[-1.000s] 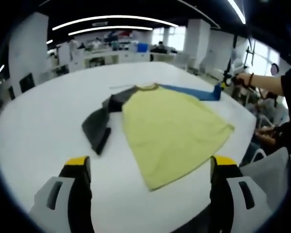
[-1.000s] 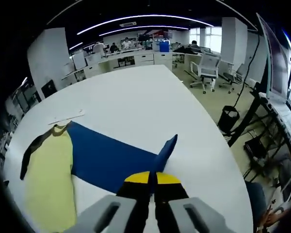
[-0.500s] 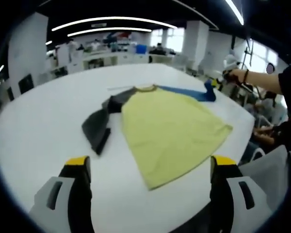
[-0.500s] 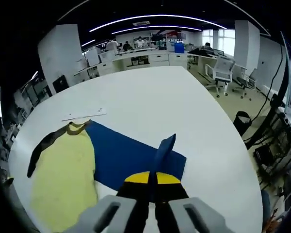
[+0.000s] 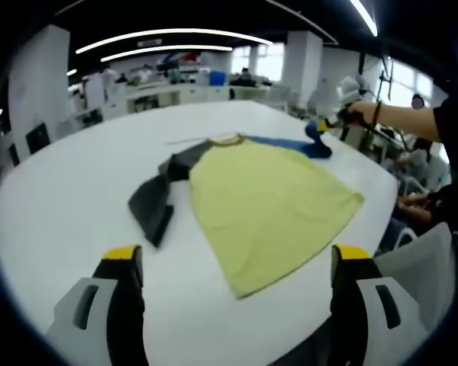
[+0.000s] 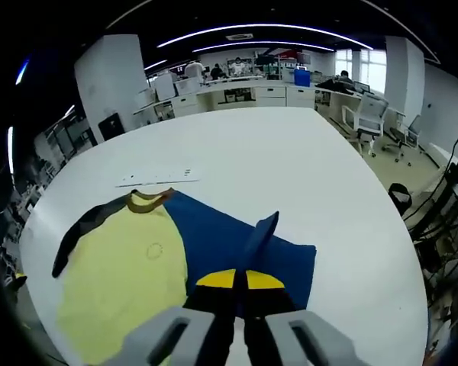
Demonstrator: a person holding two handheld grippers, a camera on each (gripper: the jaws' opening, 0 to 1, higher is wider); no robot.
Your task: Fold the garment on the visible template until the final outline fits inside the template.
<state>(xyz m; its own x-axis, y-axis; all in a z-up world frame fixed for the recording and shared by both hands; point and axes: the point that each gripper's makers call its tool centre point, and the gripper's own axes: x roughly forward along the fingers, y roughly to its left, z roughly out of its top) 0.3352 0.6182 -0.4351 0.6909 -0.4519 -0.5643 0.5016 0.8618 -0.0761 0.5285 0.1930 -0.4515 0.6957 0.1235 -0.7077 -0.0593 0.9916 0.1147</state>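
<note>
Yellow fabric makes up the body of the garment (image 5: pixel 267 206), which lies spread flat on the white desk (image 5: pixel 61 206), its hem toward the near edge and its collar toward the far side. In the left gripper view a dark grey sleeve (image 5: pixel 156 202) lies folded back on itself at the left of the body. The blue sleeve (image 5: pixel 294 145) runs off to the far right. There the right tool (image 5: pixel 320 130), held in a person's hand (image 5: pixel 359 113), grips the cuff and lifts it off the desk.

The left tool (image 5: pixel 237 263) hangs above the near edge of the desk with its jaws spread wide and nothing between them.

In the right gripper view the right tool (image 6: pixel 239 280) has its jaws pressed together on the blue cuff (image 6: pixel 258 236), which stands up just beyond the yellow tips. The blue sleeve (image 6: pixel 229 240) is doubled toward the yellow body (image 6: pixel 122 290). A thin white strip (image 6: pixel 156 177) lies on the desk (image 6: pixel 290 160) just past the collar (image 6: pixel 149 202). Office chairs (image 6: pixel 366 118) stand far off to the right.
</note>
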